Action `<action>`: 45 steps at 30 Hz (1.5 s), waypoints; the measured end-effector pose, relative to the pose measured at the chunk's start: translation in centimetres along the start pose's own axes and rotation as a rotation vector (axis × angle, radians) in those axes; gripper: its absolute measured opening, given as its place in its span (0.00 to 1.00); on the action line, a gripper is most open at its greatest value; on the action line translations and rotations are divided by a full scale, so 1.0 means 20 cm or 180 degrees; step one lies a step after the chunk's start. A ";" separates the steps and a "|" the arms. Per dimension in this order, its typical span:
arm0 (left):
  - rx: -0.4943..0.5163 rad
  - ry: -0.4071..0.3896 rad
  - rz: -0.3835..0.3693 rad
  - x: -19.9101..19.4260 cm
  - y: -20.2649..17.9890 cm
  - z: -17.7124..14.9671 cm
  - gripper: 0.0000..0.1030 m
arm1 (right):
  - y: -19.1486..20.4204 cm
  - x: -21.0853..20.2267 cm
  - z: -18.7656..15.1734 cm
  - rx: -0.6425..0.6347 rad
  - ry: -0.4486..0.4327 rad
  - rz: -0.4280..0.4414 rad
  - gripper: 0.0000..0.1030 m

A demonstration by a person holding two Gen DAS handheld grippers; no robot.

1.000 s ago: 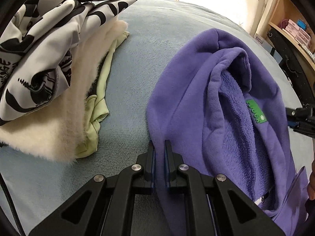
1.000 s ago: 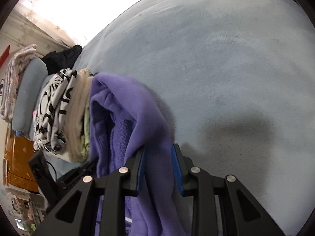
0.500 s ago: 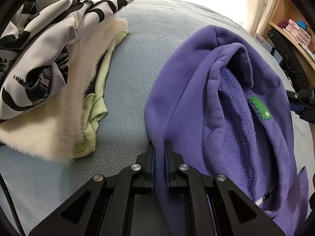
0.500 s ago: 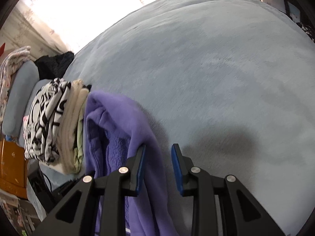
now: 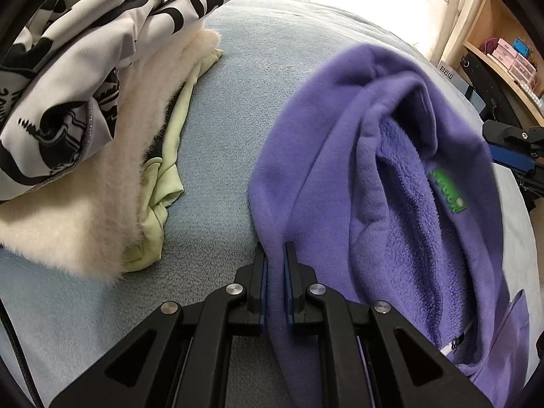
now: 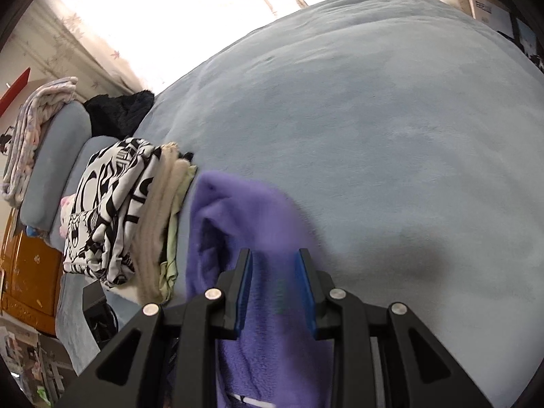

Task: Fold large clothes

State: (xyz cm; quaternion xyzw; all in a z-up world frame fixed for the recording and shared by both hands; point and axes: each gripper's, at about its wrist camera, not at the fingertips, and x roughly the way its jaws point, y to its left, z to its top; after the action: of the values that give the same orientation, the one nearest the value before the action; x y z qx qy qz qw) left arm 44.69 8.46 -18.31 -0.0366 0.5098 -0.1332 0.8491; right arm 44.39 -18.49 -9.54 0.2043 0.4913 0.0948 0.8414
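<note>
So my left wrist view gets the good look at the purple hoodie (image 5: 343,156): it's lying on the light blue bed (image 5: 234,78), filling the right half of the frame, with the fleecy lining showing and one green neck label (image 5: 448,192) in there. The right wrist view doesn't catch that label clearly, but it does show stuff the left one misses, like a black fuzzy garment (image 6: 119,114) in the upper left of the frame and a wide bare stretch of bed (image 6: 374,136) on the right. My left gripper (image 5: 274,255) is clenched on the hoodie's edge at the bottom centre, cloth pinched right between the fingers. My right gripper (image 6: 274,258) has its fingers spread apart with the hoodie (image 6: 244,210) lying loose in the gap, bit blurry there, not squeezed by either pad. One hoodie total. Next to it, upper left in the left view, is a stack of three: a black-and-white printed piece (image 5: 85,44) on top, a cream fluffy one (image 5: 112,170) under it, and a pale green one (image 5: 166,176) at the bottom.
</note>
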 end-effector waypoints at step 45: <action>-0.0078 0.0027 -0.0387 -0.93 0.03 -1.13 0.04 | -0.37 -0.94 -1.59 -0.0207 -0.0149 0.0074 0.10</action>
State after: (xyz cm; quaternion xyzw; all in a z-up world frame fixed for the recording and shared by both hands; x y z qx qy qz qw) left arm 16.76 15.58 -13.29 -0.0774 0.5119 -0.1785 0.8367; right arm 7.22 -23.94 -11.67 0.1847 0.4657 0.1157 0.8577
